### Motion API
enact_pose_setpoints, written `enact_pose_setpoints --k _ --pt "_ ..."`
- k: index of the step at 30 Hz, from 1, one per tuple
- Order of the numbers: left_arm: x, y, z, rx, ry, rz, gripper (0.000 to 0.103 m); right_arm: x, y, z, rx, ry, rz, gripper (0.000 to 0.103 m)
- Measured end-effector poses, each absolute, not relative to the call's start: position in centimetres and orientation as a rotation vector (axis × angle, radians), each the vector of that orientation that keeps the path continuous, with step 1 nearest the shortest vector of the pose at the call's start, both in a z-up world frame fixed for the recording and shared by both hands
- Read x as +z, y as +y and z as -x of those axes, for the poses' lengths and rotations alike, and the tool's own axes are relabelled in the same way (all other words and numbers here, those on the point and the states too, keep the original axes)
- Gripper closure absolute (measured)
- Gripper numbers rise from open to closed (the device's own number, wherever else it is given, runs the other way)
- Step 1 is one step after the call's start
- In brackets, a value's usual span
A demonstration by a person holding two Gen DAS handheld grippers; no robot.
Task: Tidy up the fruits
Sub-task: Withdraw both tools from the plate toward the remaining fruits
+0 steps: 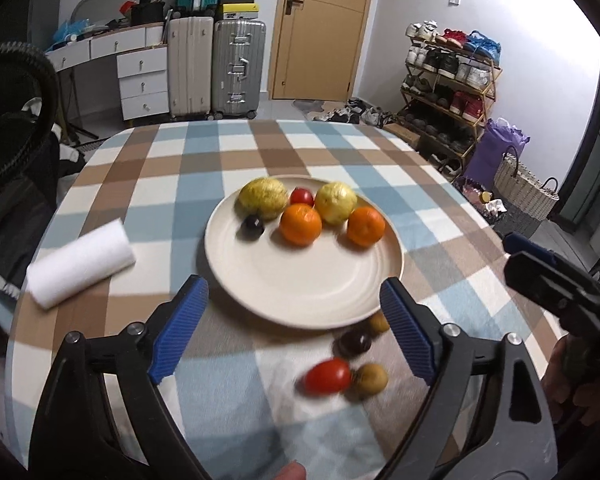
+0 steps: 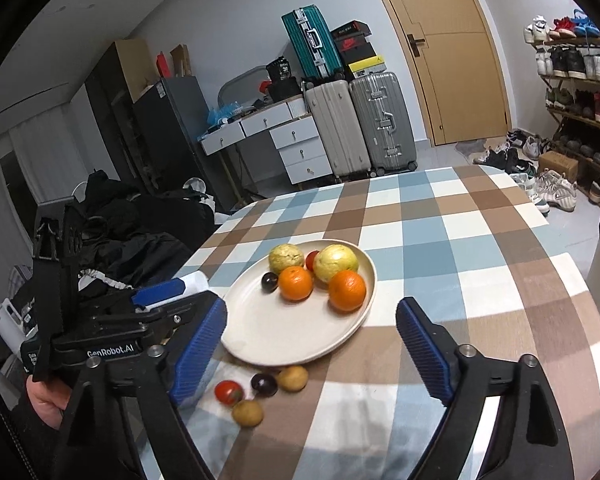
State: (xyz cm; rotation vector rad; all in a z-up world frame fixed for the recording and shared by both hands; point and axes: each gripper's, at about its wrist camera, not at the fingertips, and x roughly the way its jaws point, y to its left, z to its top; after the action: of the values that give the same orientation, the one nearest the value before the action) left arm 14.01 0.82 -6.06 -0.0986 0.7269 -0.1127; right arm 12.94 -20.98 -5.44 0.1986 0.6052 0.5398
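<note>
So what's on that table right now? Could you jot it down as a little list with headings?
plate: cream, round, on the checked tablecloth
on plate: two oranges, two yellow-green fruits, one red tomato, one dark plum
off plate, near edge: red tomato, dark plum, two small brown fruits
white roll: lying left of the plate
left tongs: open, empty
right tongs: open, empty

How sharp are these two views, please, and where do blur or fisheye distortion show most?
Left wrist view: motion blur smears the small tomato and brown fruits off the plate; the door frame bows slightly. Right wrist view: sharper, the oranges crisp, though walls and door curve strongly toward the dark corners.
</note>
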Motion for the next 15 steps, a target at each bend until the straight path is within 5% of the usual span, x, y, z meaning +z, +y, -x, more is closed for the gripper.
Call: enact_pose_setpoints --k 4,15 --pt "-6.8 1.4 -12.0 -0.121 0.730 0.105 0.003 -5.5 -20.6 -11.2 0.537 0.602 -0.184 0.009" --pt "-9.4 2.4 -8.6 -0.064 0.755 0.120 0.001 -7.4 -19.4 -8.0 0.542 0.658 -0.147 0.009"
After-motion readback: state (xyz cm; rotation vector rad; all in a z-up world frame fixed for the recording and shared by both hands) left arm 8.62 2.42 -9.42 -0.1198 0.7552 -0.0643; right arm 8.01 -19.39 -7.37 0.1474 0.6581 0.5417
